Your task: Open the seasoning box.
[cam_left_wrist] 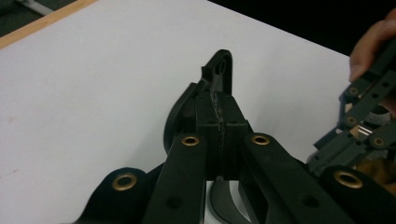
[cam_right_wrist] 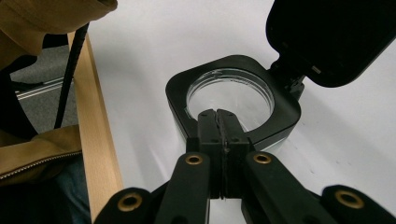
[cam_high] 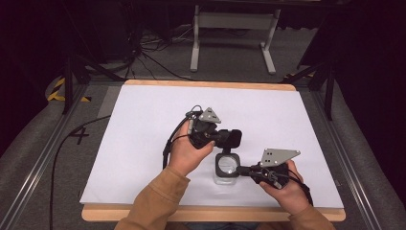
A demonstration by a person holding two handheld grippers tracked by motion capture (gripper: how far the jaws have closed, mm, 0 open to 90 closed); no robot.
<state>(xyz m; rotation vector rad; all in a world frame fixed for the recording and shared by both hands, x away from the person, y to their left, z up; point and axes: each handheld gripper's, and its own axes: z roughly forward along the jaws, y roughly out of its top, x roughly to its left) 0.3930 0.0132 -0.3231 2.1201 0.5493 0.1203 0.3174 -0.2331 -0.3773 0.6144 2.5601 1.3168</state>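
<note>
Table (cam_high: pixel 143 120): matt white smooth top, pale wood edging. Container (cam_right_wrist: pixel 233 100): clear glossy plastic body, matt black plastic collar and hinged lid (cam_right_wrist: pixel 334 39). Gripper links: matt black plastic (brass-coloured rivets). Sleeve (cam_high: pixel 155 201): tan woven cloth.

The flat white tabletop (cam_high: pixel 143 143) has a pale wooden edge (cam_high: pixel 210 85) showing along its far and near sides. On it stands a clear plastic square container (cam_high: pixel 226 167) whose rim (cam_right_wrist: pixel 177 93) is black, with a black hinged lid (cam_right_wrist: pixel 336 37) just beyond the rim. Both grippers, the left gripper (cam_left_wrist: pixel 219 100) and the right gripper (cam_right_wrist: pixel 218 122), are matt black with brass-coloured rivets at the links; each carries a grey three-cornered plate (cam_high: pixel 279 155) dotted with small dark holes. The person's sleeves (cam_high: pixel 155 199) are tan. Around the tabletop the floor (cam_high: pixel 230 57) is grey carpet, with a yellow-and-black striped strip (cam_high: pixel 58 91) to its left and a white metal frame (cam_high: pixel 234 28) beyond it.
</note>
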